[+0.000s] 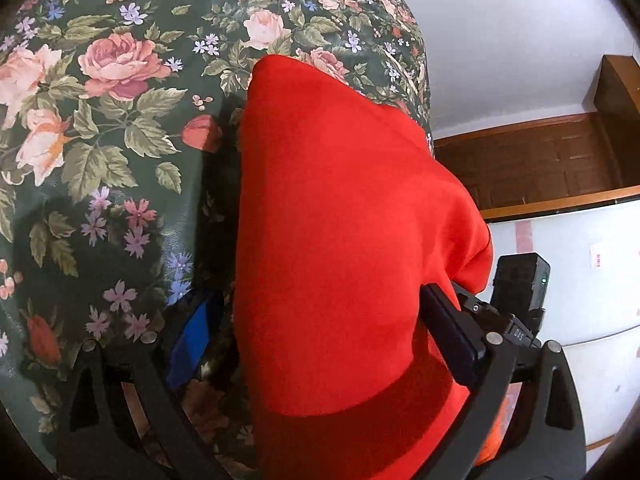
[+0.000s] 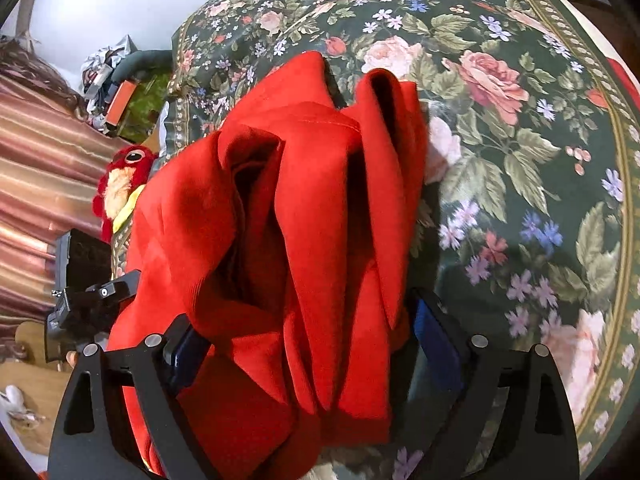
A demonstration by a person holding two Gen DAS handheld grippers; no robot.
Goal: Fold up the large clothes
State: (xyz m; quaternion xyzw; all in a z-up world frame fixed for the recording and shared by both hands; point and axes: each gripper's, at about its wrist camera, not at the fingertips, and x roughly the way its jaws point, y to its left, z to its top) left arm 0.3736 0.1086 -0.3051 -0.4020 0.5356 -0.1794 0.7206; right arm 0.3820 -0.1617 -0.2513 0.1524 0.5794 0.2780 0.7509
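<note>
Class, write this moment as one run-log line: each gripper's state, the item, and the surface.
left gripper: shut on red garment | right gripper: shut on red garment, bunched | surface: floral bedspread | fold: unfinished

The left hand-held gripper (image 1: pixel 320 344) is showing matte black frame arms with triangular cut-outs, round silver screws and blue finger pads (image 1: pixel 192 344). The right hand-held gripper (image 2: pixel 312 348) is showing the same black frame, silver screws and dark blue pads (image 2: pixel 436 344).

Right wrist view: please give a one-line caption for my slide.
Right hand-held gripper with bunched red garment between its fingers, above a floral bedspread.
</note>
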